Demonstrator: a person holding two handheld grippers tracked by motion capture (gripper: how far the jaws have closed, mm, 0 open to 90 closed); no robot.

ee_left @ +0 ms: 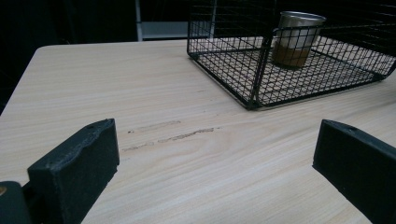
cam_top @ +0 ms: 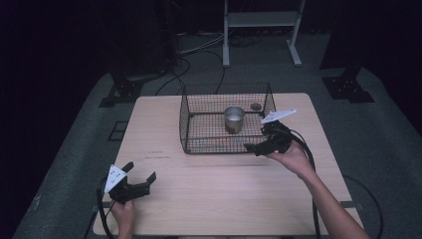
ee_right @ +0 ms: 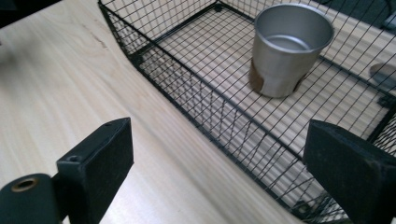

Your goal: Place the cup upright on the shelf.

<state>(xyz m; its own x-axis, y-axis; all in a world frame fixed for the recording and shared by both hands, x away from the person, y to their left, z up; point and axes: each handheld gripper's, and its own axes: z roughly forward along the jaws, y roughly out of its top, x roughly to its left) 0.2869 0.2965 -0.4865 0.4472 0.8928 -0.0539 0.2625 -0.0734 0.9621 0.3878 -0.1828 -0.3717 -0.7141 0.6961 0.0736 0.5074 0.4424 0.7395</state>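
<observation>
Metal cup (cam_top: 234, 119): stands upright inside the wire basket, toward its rear middle; the mouth faces up and the inside looks empty in the right gripper view (ee_right: 288, 49). A brownish patch marks its lower wall. Nothing touches it.
Wire basket (cam_top: 186, 122): black mesh, open at the top, resting on the far half of the table; its near wall lies between the cup and both grippers.
Right gripper (cam_top: 255, 148): held just outside the basket's near right corner, pointing left along the near wall; its jaws stand apart with nothing between the pads, and the basket rim shows through the gap in its own view.
Left gripper (cam_top: 142, 172): rests low at the near left part of the table, well apart from the basket; jaws spread wide, bare tabletop between them.
Table (cam_top: 224, 199): pale wood grain, with faint dark scuff marks left of the basket's near corner (ee_left: 173, 135).
Small round object (cam_top: 256, 106): lies at the basket's far right corner; too small to identify.
</observation>
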